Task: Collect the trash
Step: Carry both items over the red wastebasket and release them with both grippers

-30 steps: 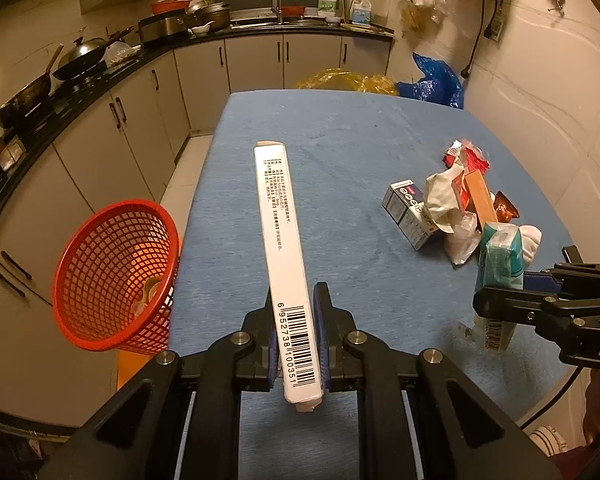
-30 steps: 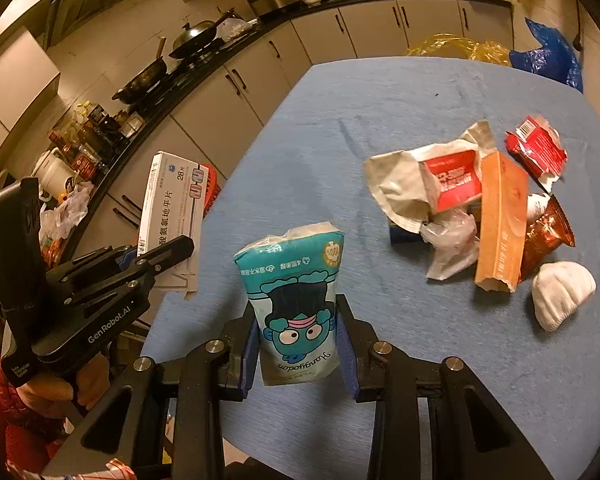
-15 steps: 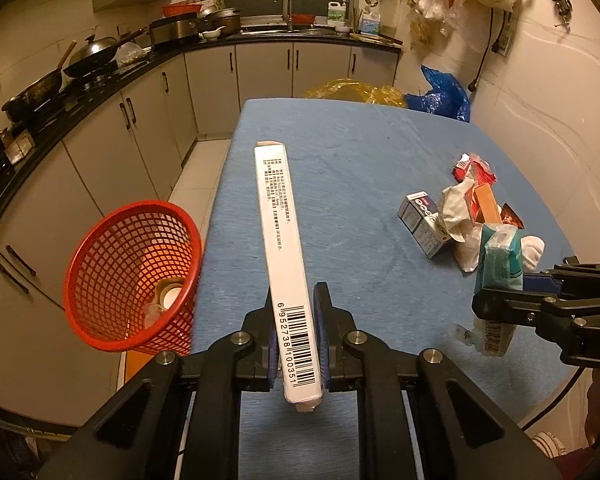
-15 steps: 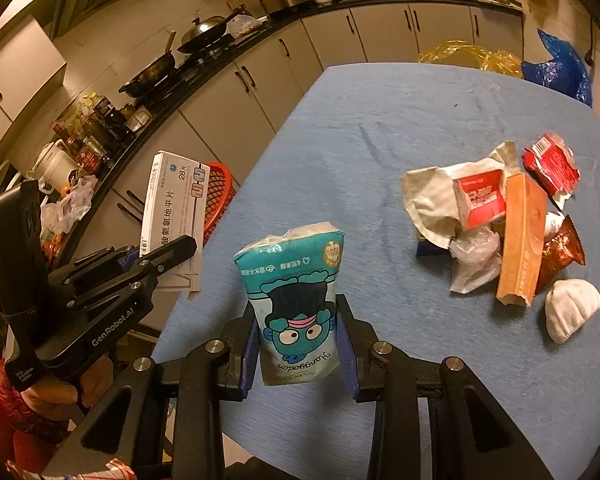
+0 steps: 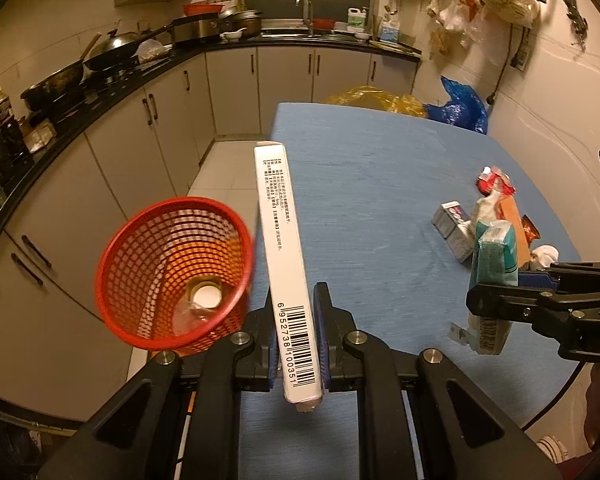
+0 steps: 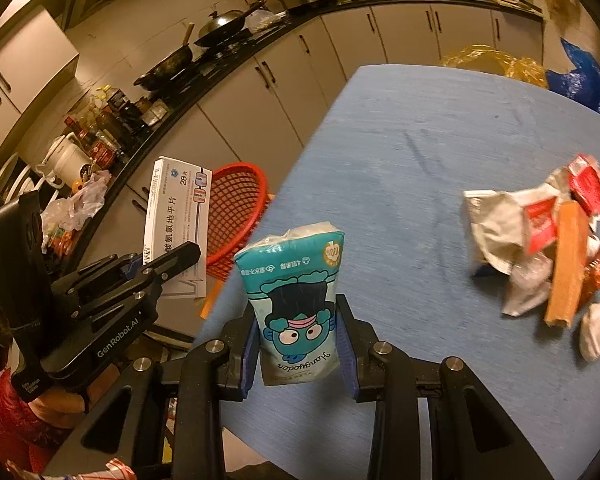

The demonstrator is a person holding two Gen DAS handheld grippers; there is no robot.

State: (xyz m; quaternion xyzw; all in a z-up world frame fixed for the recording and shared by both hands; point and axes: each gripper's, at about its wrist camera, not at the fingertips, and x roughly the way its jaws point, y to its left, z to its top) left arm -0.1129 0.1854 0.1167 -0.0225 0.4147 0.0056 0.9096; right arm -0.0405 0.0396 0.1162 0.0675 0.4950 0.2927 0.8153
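The left gripper [image 5: 296, 354] clamps the barcode end of a flat white box [image 5: 281, 240], which juts forward over the table's [image 5: 380, 184] left edge. Just left of the box, the red mesh basket [image 5: 172, 272] sits below table level. The right gripper [image 6: 298, 354] pinches a teal tissue pack [image 6: 296, 296] above the table. Farther right lies a trash pile [image 6: 548, 248].

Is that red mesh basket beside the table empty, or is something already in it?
Not empty. The left wrist view looks down into the red basket, and a small round white-topped item lies at its bottom.
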